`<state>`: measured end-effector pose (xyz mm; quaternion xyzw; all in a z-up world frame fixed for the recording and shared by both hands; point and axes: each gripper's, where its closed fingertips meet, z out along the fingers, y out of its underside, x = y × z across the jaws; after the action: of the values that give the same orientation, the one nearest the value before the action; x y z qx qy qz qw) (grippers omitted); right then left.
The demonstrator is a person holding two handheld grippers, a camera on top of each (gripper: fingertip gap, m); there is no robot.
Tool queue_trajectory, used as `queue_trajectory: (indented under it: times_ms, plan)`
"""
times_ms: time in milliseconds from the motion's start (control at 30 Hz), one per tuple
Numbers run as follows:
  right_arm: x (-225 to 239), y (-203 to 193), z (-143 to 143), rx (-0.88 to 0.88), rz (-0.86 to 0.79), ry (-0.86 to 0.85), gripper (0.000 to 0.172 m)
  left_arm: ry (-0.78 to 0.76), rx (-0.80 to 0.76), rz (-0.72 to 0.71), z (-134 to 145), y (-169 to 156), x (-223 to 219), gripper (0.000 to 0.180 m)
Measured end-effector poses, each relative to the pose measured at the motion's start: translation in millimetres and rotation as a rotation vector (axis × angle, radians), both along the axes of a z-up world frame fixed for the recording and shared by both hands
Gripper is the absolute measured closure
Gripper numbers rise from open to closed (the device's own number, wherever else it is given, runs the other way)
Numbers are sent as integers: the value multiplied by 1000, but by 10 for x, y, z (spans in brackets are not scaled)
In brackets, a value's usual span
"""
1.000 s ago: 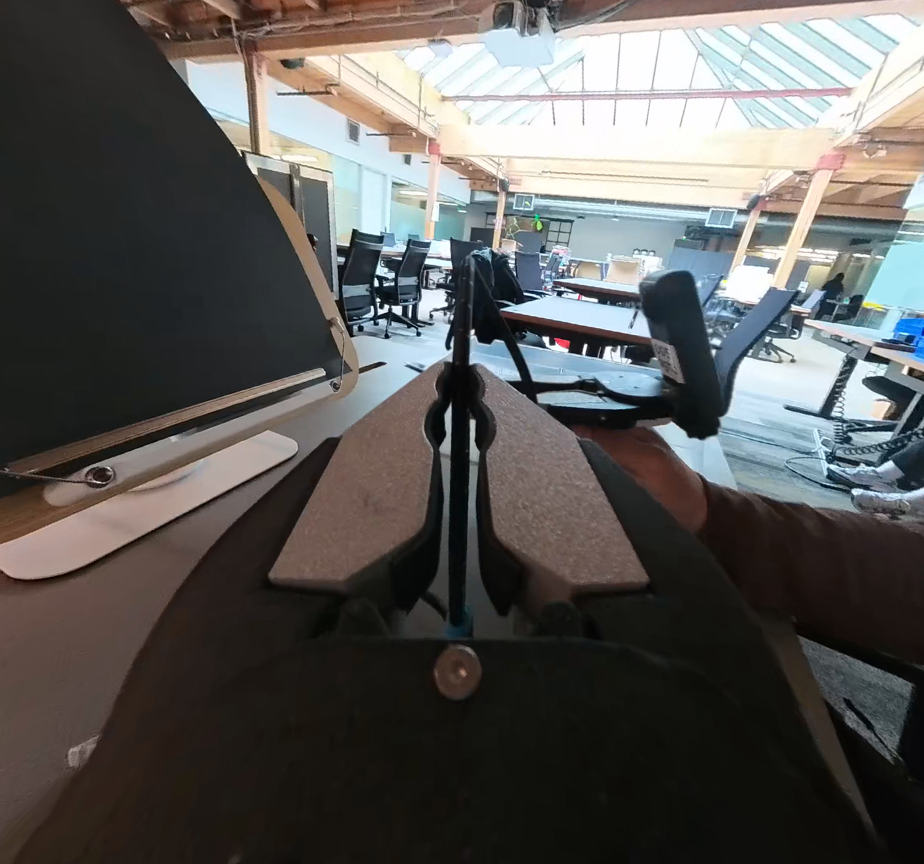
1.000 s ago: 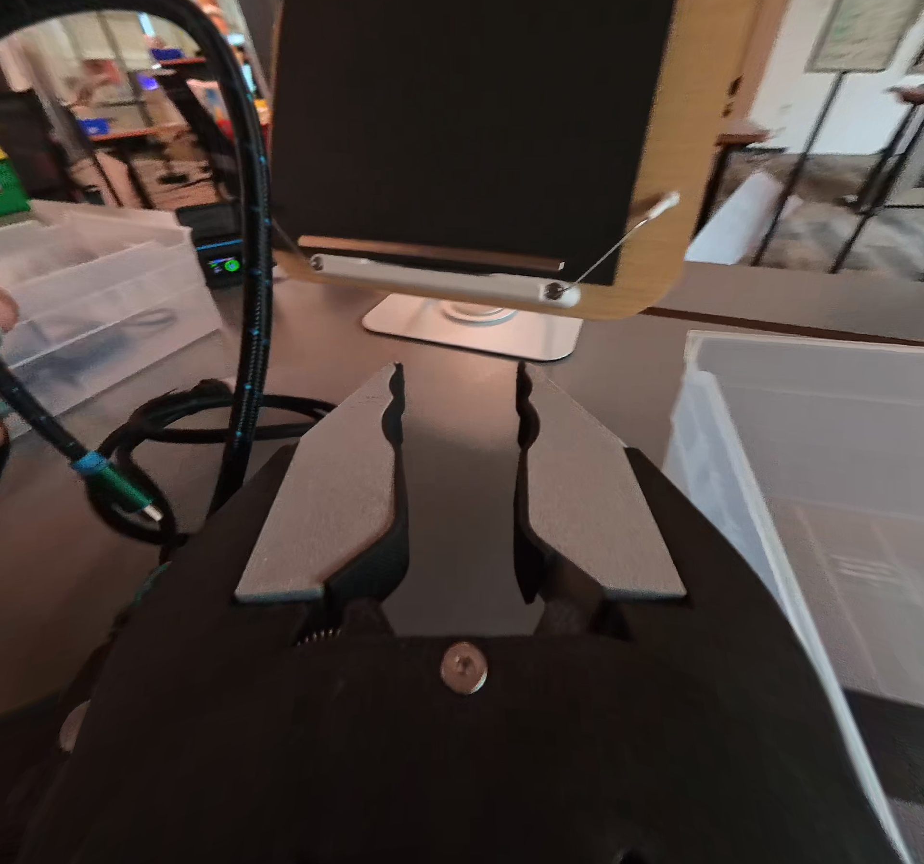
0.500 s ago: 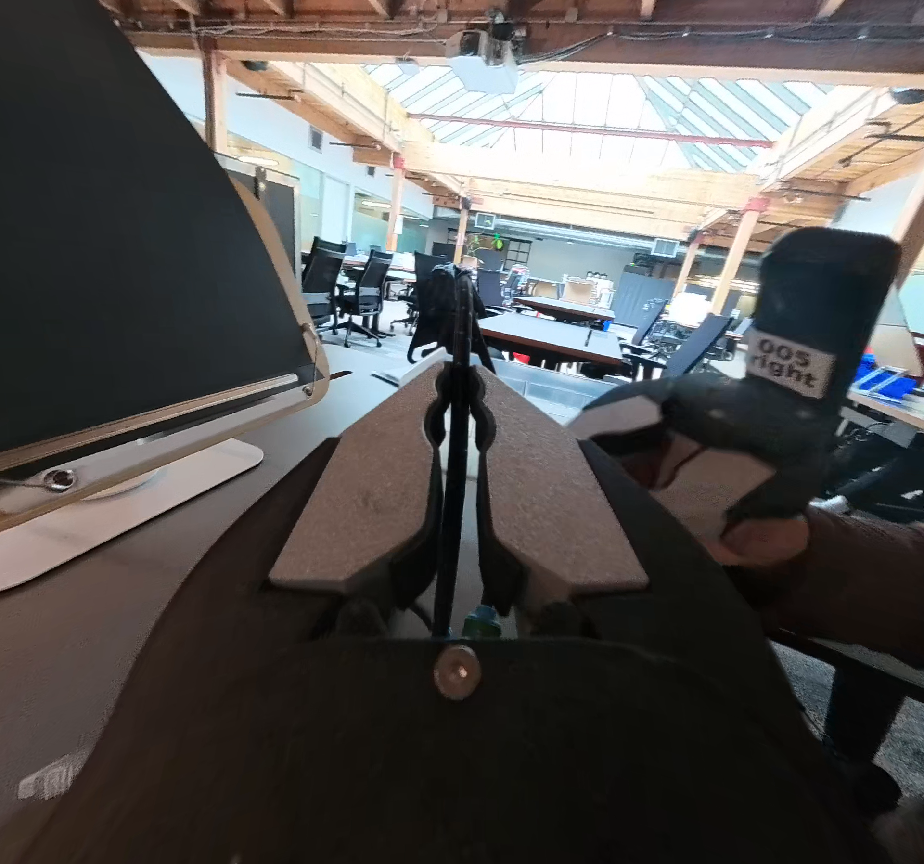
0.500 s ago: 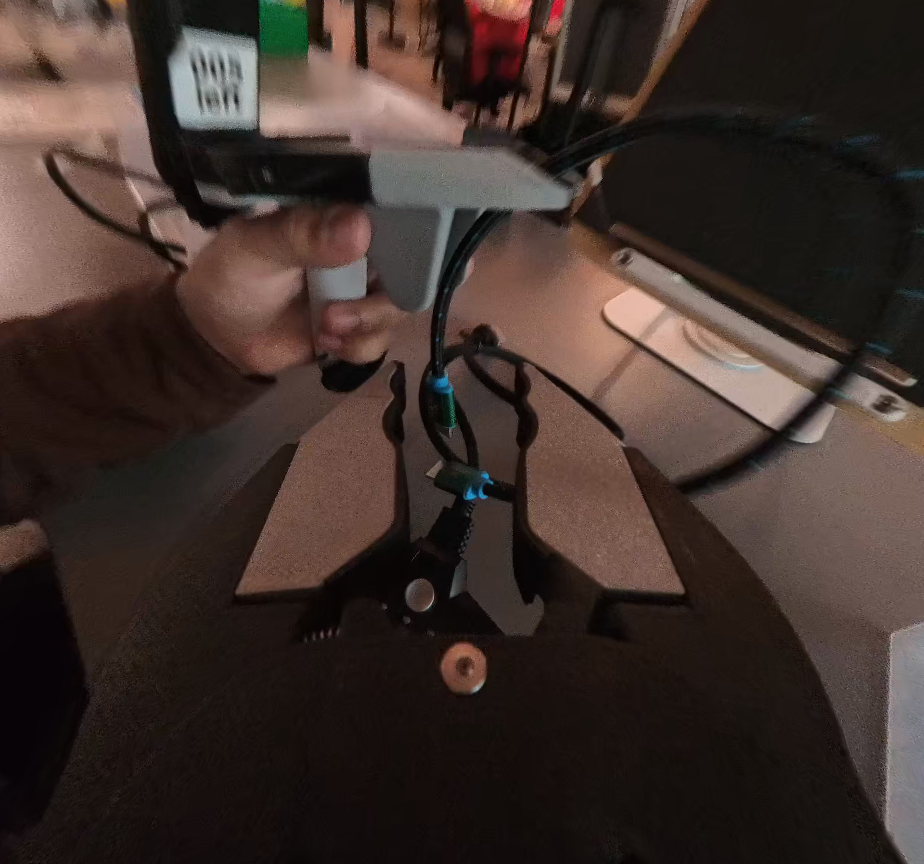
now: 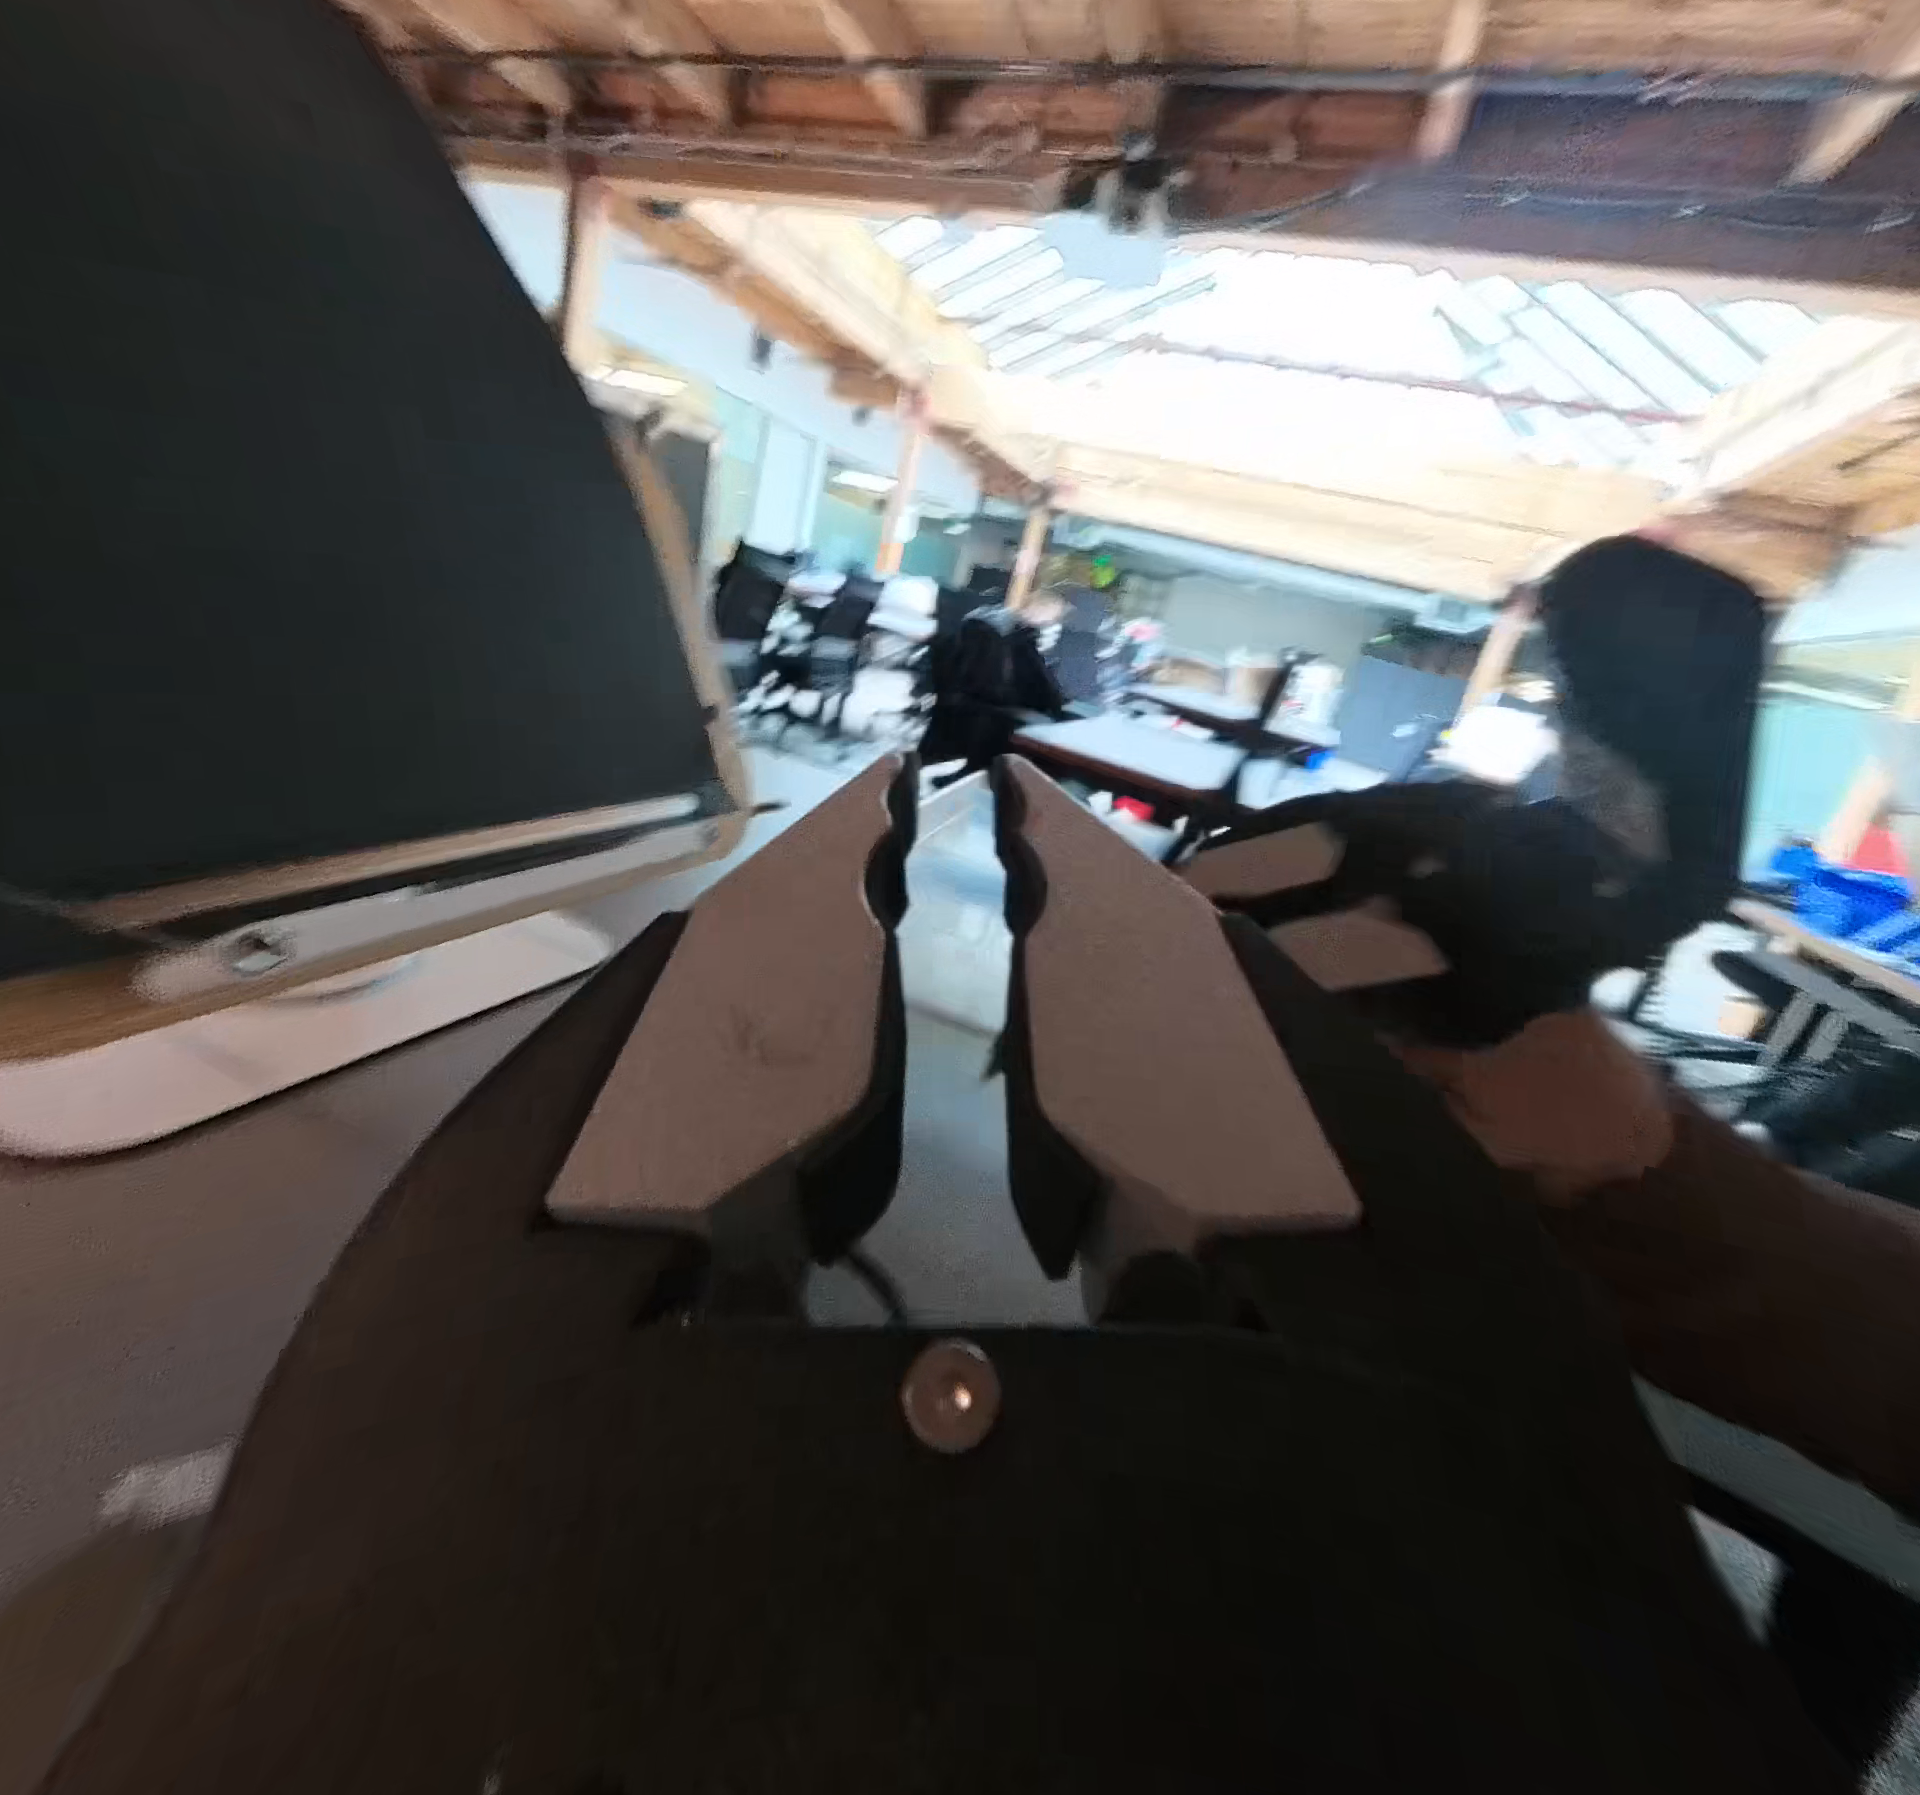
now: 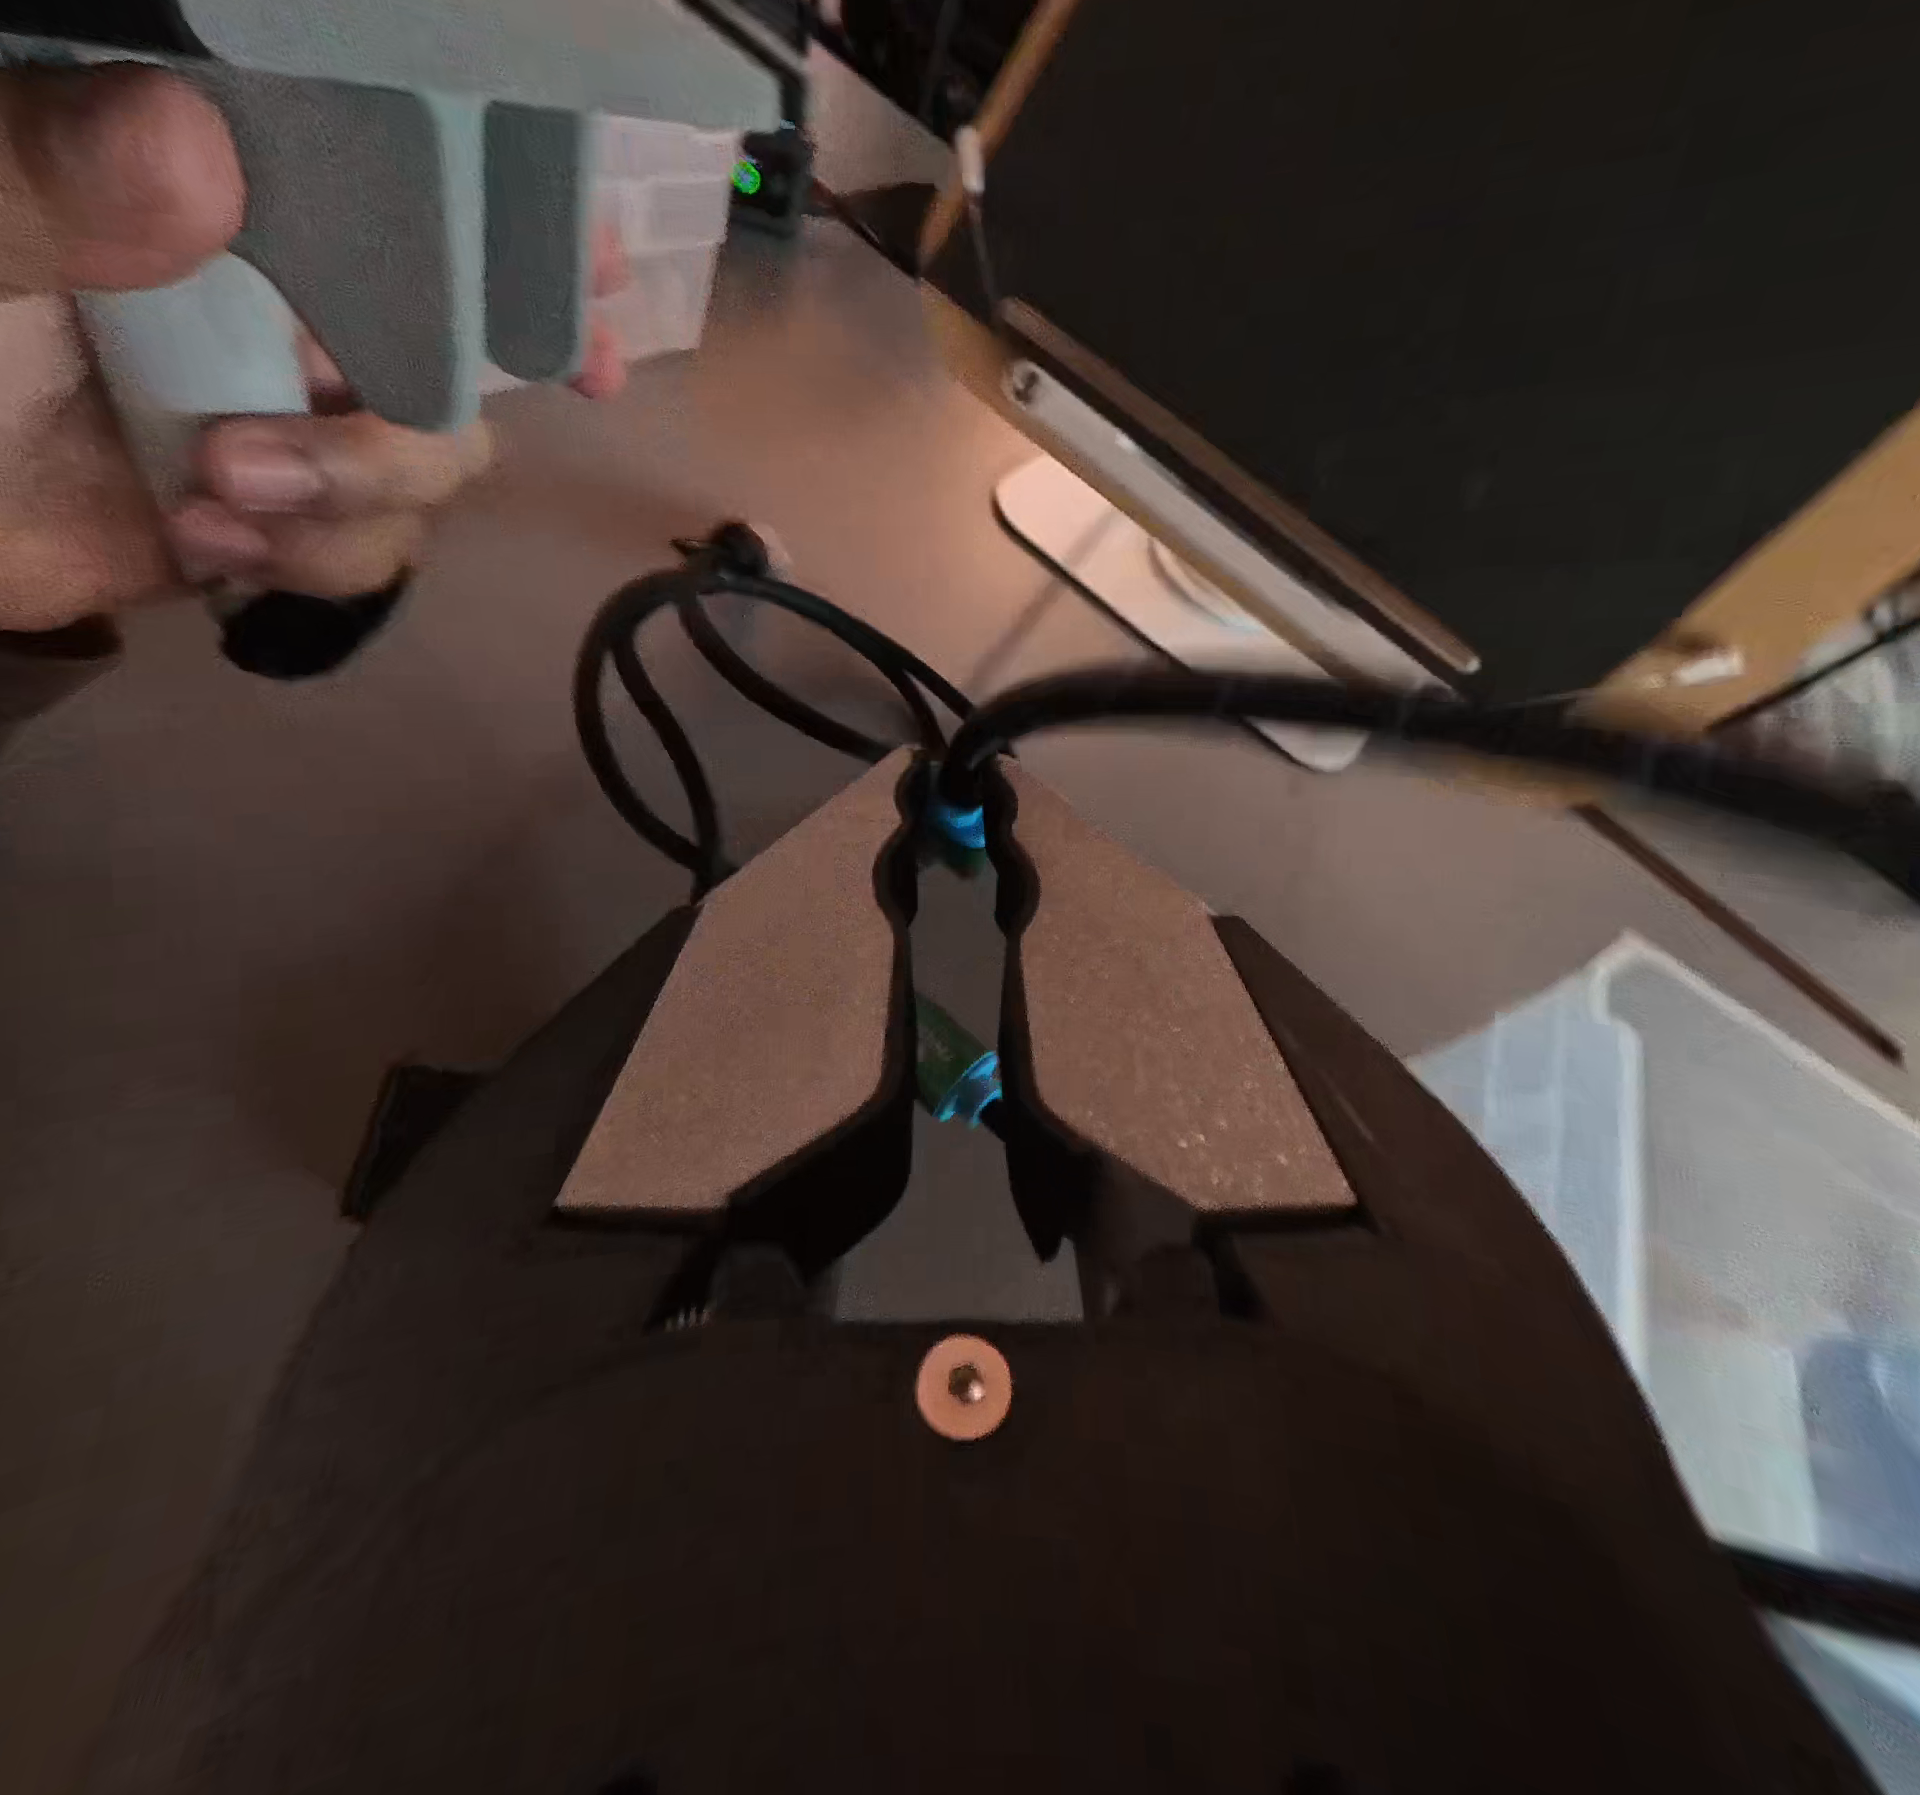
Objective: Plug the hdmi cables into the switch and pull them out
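Note:
My right gripper [image 6: 958, 769] is shut on the end of a black braided HDMI cable [image 6: 1351, 706]. Its fingertips pinch the blue collar [image 6: 956, 823] just behind the plug, and the cable runs off to the right. A second green plug with a blue collar [image 6: 951, 1070] lies on the table below the fingers. My left gripper [image 5: 948, 769] is slightly open with nothing between its pads. It also shows in the right wrist view [image 6: 483, 384], held by a hand at the upper left. The right gripper shows in the left wrist view [image 5: 1242, 909]. A small black box with a green light [image 6: 764, 176] sits far back.
A dark screen on a wooden board with a white stand [image 6: 1122, 540] stands on the grey table [image 6: 312, 862]. Loops of black cable [image 6: 644, 706] lie ahead. A clear plastic bin [image 6: 1662, 1174] is at the right, and more clear bins [image 6: 655, 218] are at the back. The grippers' ends are close to 10 cm from one another.
My left gripper was shut on the thin black cable and has opened; the cable has left it. My right gripper swung over, was open around the plug end, and has shut on it.

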<state>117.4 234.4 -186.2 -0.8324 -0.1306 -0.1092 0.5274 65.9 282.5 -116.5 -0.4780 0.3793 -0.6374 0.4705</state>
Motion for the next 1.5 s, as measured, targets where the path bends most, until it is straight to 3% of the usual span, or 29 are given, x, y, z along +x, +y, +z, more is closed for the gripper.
queue_trajectory:
  times_ms: [67,167,333,533,667,800,900,1000,1033,1100,1233,1333,1500]
  plan:
    - [156,-147,-86,-119,-34,46,166,126,54,91,-174,130,41,172]
    - [299,-368,-510,-403,-54,104,166,227,127,132,-332,116,120,159]
    - [568,-572,-1100,-678,-121,110,138,303,160,161,-500,145,193,153]
    - [354,-733,-909,-586,-28,112,129,469,307,275,-735,313,187,152]
    - [-222,-903,-871,-613,313,112,127,508,415,291,-816,278,223,149]
    - [-251,-840,-971,-610,442,-122,121,533,495,225,-890,169,241,140]
    - [-249,-760,-1041,-643,515,-251,122,604,698,223,-1031,127,185,139]
    - [-187,-745,-1215,-708,569,-393,118,660,858,134,-1239,-51,126,149]
    - [-184,-736,-1249,-720,583,-404,120,681,889,95,-1313,-105,103,143]
    - [-204,-684,-1247,-698,621,-396,116,710,916,49,-1398,-146,72,141]
    - [-350,-624,-1277,-668,742,-313,125,697,992,32,-1407,-188,44,142]
    - [-333,-544,-1262,-669,724,-267,126,705,1072,67,-1400,-186,14,143]
    - [-303,-396,-804,-475,704,13,127,647,1135,140,-1282,-167,-54,139]
